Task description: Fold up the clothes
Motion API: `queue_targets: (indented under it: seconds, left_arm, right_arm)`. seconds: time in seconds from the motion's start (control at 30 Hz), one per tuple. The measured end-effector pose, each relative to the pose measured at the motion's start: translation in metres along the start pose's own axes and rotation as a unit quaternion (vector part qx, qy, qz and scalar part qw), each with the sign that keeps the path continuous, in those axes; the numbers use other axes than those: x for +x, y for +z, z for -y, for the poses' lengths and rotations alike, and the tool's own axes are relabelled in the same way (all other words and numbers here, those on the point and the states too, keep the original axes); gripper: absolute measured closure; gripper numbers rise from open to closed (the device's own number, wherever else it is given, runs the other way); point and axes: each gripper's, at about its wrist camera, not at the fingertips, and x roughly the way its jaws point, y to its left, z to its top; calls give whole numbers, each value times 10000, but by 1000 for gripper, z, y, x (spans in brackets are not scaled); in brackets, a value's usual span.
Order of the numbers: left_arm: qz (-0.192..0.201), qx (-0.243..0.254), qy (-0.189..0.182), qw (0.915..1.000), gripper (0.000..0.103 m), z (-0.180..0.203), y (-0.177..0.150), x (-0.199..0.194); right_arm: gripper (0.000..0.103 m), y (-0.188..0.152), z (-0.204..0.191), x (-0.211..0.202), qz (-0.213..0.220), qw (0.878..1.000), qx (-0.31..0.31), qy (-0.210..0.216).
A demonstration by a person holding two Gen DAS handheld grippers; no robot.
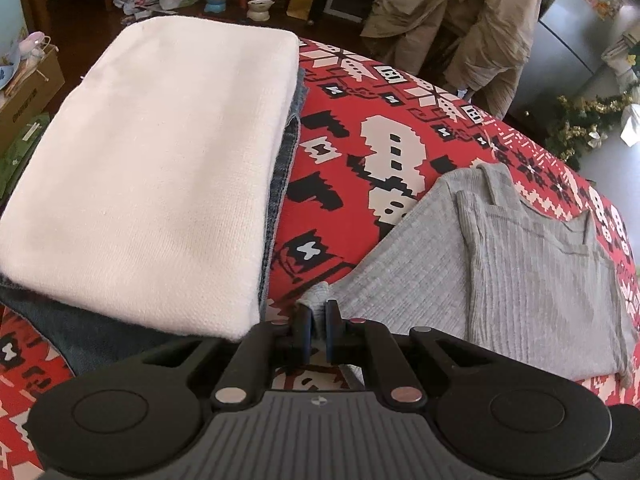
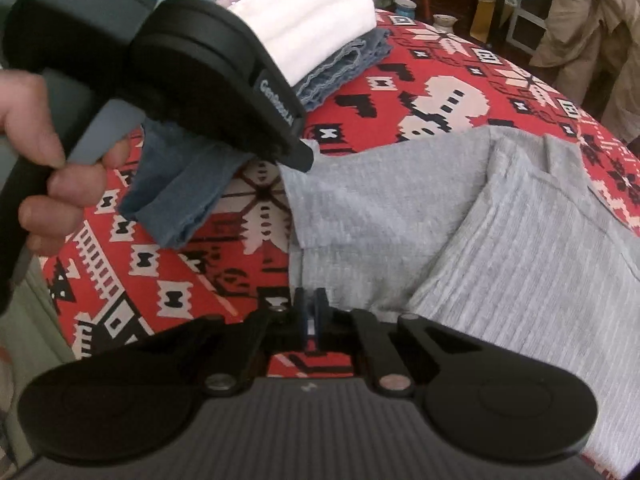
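A grey ribbed top [image 1: 500, 272] lies partly folded on the red patterned tablecloth [image 1: 360, 128], right of centre. My left gripper [image 1: 318, 320] is shut on a bunched corner of it, and a tuft of grey fabric pokes up between the fingers. In the right wrist view a hand [image 2: 40, 168] holds that left gripper [image 2: 306, 154], whose tip is on the grey top's [image 2: 500, 248] far left corner. My right gripper [image 2: 311, 308] is shut at the top's near left edge, with the hem caught between its pads.
A folded white garment [image 1: 160, 160] sits on blue denim [image 1: 288, 148] at the left; a denim end [image 2: 180, 200] lies under the left gripper. A beige coat [image 1: 460, 20] hangs beyond the table. Bags and bowls [image 1: 216, 0] stand on the floor.
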Motion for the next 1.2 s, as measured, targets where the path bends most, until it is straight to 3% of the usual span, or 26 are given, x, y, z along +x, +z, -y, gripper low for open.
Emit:
queue_targets:
  seconds: [0.17, 0.37, 0.57, 0.67, 0.8, 0.9, 1.03, 1.2]
  left_arm:
    - [34, -31, 7, 10000, 97, -4, 1, 2]
    - [53, -4, -30, 10000, 97, -5, 0, 4]
    - [65, -330, -253, 9991, 97, -12, 3, -1]
    - [82, -376, -346, 9987, 97, -11, 4, -5]
    - [69, -465, -551, 9974, 97, -11, 6, -10]
    - [50, -661, -762, 9949, 97, -14, 10, -14]
    - [-9, -968, -1059, 9897, 97, -19, 14, -18]
    - [-36, -879, -1346, 9870, 98, -11, 21, -23]
  right_arm:
    - [103, -12, -11, -11, -24, 9998, -199, 80]
    - [103, -15, -6, -4, -192, 9997, 77, 149]
    - [93, -5, -3, -14, -20, 9998, 63, 212]
    - [92, 5, 2, -18, 198, 9996, 141, 114]
    - [77, 19, 0, -9, 415, 9990, 166, -76]
    - [71, 26, -5, 0, 561, 9981, 177, -190]
    - [69, 29, -18, 14, 633, 9969, 143, -437]
    - [70, 34, -32, 27, 663, 9947, -26, -781]
